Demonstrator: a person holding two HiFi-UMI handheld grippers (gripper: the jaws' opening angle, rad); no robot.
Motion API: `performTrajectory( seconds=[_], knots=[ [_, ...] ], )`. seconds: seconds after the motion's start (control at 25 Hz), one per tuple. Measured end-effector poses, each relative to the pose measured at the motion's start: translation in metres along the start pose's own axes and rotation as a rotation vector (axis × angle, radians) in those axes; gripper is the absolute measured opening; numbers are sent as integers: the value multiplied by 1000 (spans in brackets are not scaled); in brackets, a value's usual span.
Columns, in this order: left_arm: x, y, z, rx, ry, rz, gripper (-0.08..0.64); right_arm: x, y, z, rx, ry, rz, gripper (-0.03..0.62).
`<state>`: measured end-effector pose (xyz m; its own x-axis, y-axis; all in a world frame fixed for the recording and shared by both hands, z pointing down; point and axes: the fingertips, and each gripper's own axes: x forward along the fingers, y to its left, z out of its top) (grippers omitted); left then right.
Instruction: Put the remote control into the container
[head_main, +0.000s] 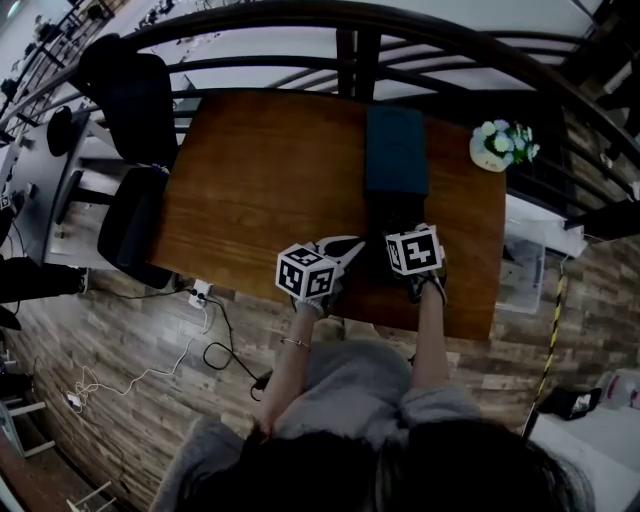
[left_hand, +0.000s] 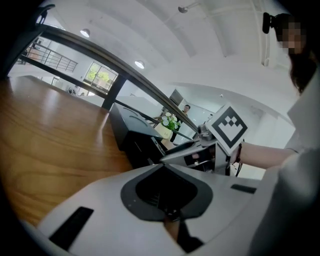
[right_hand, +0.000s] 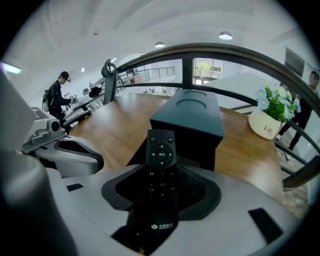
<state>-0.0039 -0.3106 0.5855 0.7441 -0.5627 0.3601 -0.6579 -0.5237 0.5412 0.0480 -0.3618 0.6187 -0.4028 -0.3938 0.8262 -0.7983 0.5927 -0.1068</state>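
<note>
The worktop (head_main: 260, 190) runs out ahead of both pairs of jaws. On it the dark container (right_hand: 192, 117) stands straight beyond the right jaws and close to them, with its top above the level of their tips. That top looks flat with a shallow round dish in it, and I cannot make out an opening from here. I'd find the way in first, then steer the free end of the remote toward it.

The right gripper (right_hand: 161, 172) is clamped on the remote control (right_hand: 160, 152). Its jaws are only as far apart as the remote's narrow body. They hold the lower half, so the button end sticks out past the tips and points at the container without touching it. Because the grip is low and the remote is long, I would keep the wrist steady and move slowly so the free end does not swing or knock the near edge. I would release only once the remote is well inside.

The left gripper (left_hand: 165, 187) sits just beside the right one, a little nearer the person. Its jaws are drawn together on nothing, and it seems to have no part in this step.
</note>
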Motion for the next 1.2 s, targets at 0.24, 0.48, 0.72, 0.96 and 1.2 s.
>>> performTrajectory(
  seconds=[0.24,0.48,0.72,0.96,1.2],
  knots=[
    [1,4,-5,-18,9,9,3,14,0,-7,13,57,3,198],
    [2,8,-5,-23,17,9,3,21,-1,-6,2,93,-11,198],
    [6,10,-10,-28,42,2,3,20,-13,-22,-3,219,-96,199],
    [6,9,-14,-34,64,-12,3,30,-10,-19,-41,220,-93,199],
    [-1,12,-14,-37,60,3,3,37,-4,-17,-57,214,-87,199]
  ],
)
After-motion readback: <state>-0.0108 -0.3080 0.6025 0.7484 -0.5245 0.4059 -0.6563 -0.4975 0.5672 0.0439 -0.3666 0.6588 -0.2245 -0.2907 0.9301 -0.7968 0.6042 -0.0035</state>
